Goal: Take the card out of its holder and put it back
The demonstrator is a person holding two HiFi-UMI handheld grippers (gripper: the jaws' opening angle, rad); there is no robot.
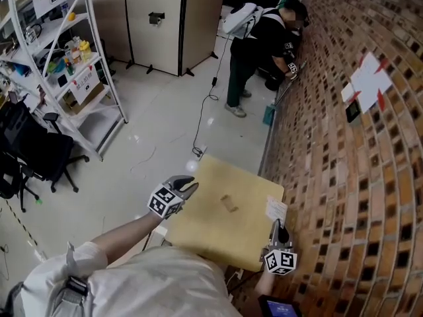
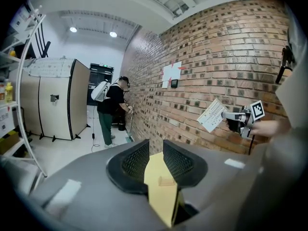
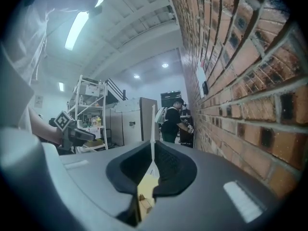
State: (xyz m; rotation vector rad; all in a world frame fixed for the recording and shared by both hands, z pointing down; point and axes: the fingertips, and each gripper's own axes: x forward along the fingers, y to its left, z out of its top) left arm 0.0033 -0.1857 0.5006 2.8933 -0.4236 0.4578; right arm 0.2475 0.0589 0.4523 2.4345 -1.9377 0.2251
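A white card (image 1: 276,209) is lifted off the table, and my right gripper (image 1: 276,226) is shut on its lower edge near the brick wall. In the right gripper view the card (image 3: 152,129) stands edge-on between the closed jaws of my right gripper (image 3: 153,150). The small clear card holder (image 1: 229,203) sits empty on the middle of the yellow table (image 1: 198,226). My left gripper (image 1: 190,186) hovers open at the table's left edge with nothing between its fingers. From the left gripper (image 2: 155,150) I see the holder (image 2: 167,181) below and the card (image 2: 213,115) raised at the right.
A brick wall (image 1: 357,177) runs along the right, close to the right gripper. A person (image 1: 261,51) stands at the far end by the wall. A white shelf rack (image 1: 73,65), an office chair (image 1: 33,154) and partition panels (image 1: 155,25) stand to the left and behind.
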